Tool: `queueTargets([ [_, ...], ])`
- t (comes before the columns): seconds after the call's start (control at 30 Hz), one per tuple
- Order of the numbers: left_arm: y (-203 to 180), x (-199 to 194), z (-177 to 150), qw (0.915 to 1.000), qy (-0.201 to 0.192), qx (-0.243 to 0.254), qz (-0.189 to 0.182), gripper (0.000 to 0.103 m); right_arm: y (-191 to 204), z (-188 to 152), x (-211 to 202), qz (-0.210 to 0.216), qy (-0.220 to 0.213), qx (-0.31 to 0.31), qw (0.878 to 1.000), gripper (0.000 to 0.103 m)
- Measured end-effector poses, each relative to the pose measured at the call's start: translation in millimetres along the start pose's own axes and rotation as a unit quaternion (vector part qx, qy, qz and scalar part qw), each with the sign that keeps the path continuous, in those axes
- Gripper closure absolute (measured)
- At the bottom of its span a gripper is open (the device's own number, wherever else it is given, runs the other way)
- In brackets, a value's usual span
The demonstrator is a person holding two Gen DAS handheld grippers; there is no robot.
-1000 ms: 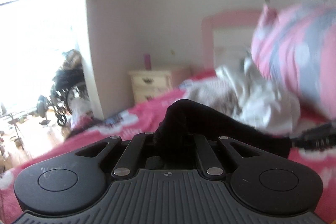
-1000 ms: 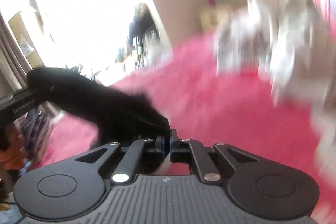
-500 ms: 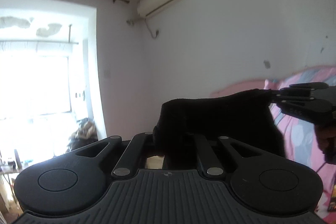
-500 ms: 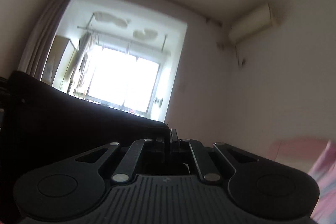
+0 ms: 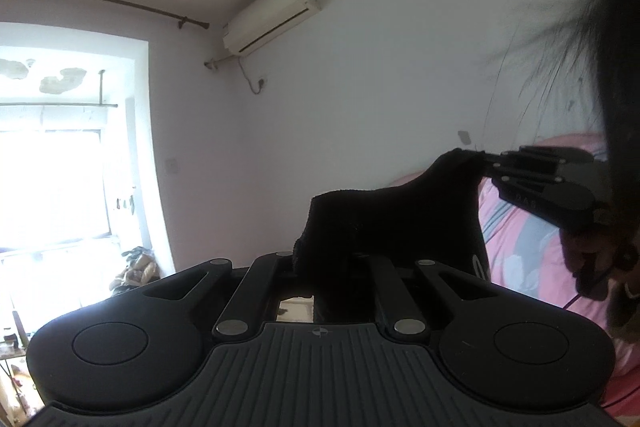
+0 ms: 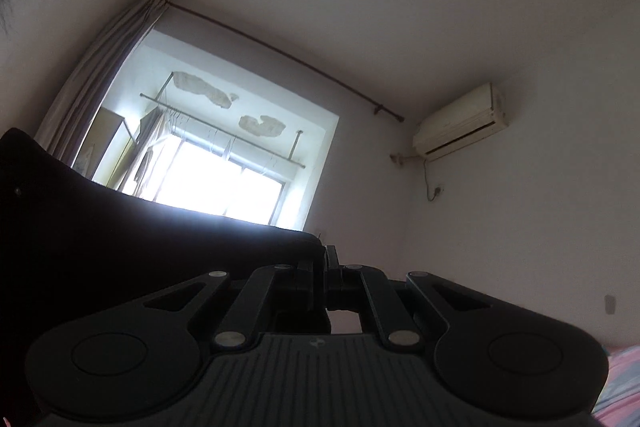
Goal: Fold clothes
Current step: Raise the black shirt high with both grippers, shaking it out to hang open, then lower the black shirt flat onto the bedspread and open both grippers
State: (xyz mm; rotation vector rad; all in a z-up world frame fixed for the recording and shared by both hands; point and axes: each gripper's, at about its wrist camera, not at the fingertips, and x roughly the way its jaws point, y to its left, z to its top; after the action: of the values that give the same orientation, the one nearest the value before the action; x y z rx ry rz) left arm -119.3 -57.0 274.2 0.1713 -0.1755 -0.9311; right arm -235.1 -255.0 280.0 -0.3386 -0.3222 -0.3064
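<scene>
Nearest the lens, the left gripper (image 5: pixel 332 263) is pinched on one edge of a black garment (image 5: pixel 384 223), its jaws hidden under the cloth. The right gripper (image 6: pixel 325 269) is pressed together on another edge of the same cloth, which spans between the two, held up in the air and sagging slightly. No fold shows in it, so the folding looks barely begun: it has to be laid flat and doubled over. Behind are the pink bedding (image 5: pixel 532 259), then the air conditioner (image 5: pixel 272 15) and window (image 6: pixel 224 183).
</scene>
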Motion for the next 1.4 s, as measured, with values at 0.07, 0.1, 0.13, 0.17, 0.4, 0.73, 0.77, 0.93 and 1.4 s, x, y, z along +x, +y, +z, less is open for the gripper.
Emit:
queueTargets([
  [0.07,-1.1,-4.3,3.4,1.0000,-0.003,-0.001,-0.002,0.098,-1.4,0.1,-5.0,-0.003,-0.006,0.000,1.000,0.099],
  [0.1,-2.0,-5.6,4.6,1.0000,-0.004,-0.001,-0.002,0.098,-1.7,0.0,-7.0,-0.003,-0.008,0.000,1.000,0.099],
  [0.13,-0.7,-6.3,4.6,1.0000,-0.003,-0.002,-0.002,0.098,-1.9,-0.2,-8.9,-0.004,-0.010,0.000,1.000,0.099],
  [0.17,1.1,-6.8,4.3,1.0000,-0.002,-0.005,-0.003,0.098,-2.3,-1.4,-9.9,-0.003,-0.010,0.005,1.000,0.099],
  [0.4,24.2,7.7,-34.7,0.9976,0.045,-0.053,0.002,0.098,12.9,-35.5,9.5,0.009,0.015,0.016,1.000,0.099],
  [0.73,129.5,78.3,-180.4,0.9701,0.164,-0.166,0.066,0.098,102.0,-160.3,131.2,0.085,0.139,-0.029,0.986,0.099],
  [0.77,140.3,86.9,-194.9,0.9673,0.173,-0.170,0.074,0.098,112.5,-173.5,144.2,0.092,0.150,-0.033,0.984,0.099],
  [0.93,195.5,126.7,-254.3,0.9534,0.210,-0.188,0.108,0.098,165.5,-237.3,208.8,0.120,0.198,-0.046,0.972,0.099],
  [1.4,287.8,195.5,-349.1,0.9205,0.287,-0.182,0.192,0.094,268.6,-362.3,331.1,0.191,0.297,-0.036,0.935,0.099],
])
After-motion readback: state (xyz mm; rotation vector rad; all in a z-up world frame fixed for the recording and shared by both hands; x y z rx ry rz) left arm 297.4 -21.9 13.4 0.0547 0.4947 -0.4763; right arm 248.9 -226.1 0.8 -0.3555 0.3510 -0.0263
